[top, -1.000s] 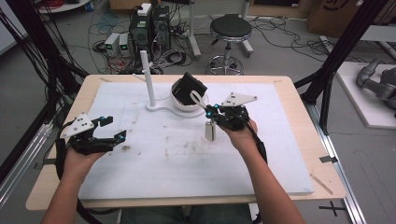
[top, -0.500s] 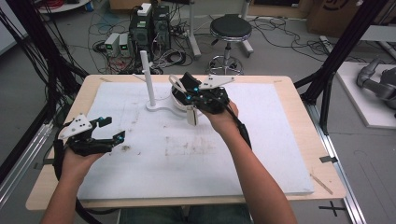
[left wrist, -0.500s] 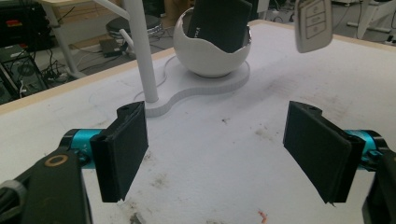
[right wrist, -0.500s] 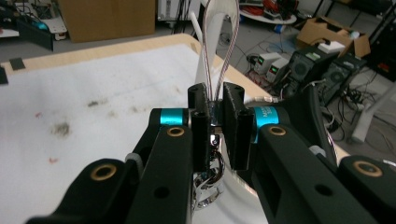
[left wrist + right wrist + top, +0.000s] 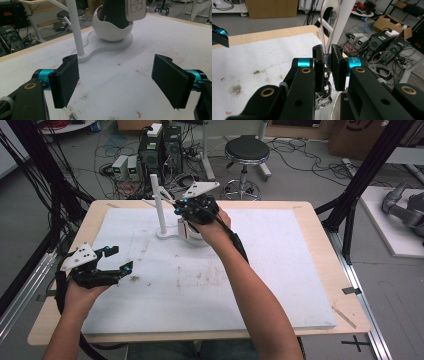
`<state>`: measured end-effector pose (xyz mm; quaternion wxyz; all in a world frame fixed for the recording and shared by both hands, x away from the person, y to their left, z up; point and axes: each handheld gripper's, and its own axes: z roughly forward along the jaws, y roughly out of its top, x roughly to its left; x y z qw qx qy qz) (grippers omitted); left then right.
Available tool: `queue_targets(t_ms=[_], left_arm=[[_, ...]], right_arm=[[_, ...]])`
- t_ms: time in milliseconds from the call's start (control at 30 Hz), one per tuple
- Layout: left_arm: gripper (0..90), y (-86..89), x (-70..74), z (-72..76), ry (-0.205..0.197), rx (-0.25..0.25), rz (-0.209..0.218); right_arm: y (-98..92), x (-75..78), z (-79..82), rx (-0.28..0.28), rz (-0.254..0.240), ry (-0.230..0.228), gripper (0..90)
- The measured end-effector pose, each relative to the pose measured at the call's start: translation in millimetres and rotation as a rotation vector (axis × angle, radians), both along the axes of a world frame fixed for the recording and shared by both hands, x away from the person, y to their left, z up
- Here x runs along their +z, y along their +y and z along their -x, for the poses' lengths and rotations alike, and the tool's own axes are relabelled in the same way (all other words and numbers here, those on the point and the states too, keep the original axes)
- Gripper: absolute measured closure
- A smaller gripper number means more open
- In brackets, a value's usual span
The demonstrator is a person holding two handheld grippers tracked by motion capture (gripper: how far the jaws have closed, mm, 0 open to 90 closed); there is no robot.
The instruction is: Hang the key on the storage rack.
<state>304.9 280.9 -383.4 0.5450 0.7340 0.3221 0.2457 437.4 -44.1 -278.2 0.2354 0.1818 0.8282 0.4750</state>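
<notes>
The right gripper (image 5: 176,209) is hovering toward twelve o'clock on the table (image 5: 305,210), just above the white bowl (image 5: 192,234) on the white stand (image 5: 161,205) and close beside its upright post. Its jaws are clamping together on a key ring: in the right gripper view the clear wire loop (image 5: 331,22) is rising straight up from between the pads (image 5: 337,70), while metal rings and keys are dangling below them. In the left gripper view a grey car key fob (image 5: 135,9) is hanging over the bowl's mouth, at twelve o'clock from that gripper. The left gripper (image 5: 119,259) is resting in the person's hand near nine o'clock on the white mat (image 5: 280,260), its jaws standing wide apart with only the stained mat between them.
</notes>
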Motion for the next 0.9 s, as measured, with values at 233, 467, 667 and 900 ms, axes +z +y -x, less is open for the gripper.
queue_targets(t_ms=[233,467,667,900], left_arm=[[22.1,1.3,-0.6,-0.1,0.002,0.003,0.003],[22.1,0.2,0.1,0.4,0.001,-0.002,-0.002],[22.1,-0.5,0.0,0.4,-0.002,-0.009,0.002],[22.1,0.3,-0.3,0.4,0.0,-0.007,0.001]], right_arm=[[17.1,0.5,-5.9,0.008,0.029,0.001,83.0],[24.7,-6.3,-8.8,0.009,0.047,0.019,83.0],[30.3,-11.7,-11.4,-0.001,0.075,0.021,83.0],[33.2,-18.3,-16.1,-0.016,0.1,0.03,82.1]])
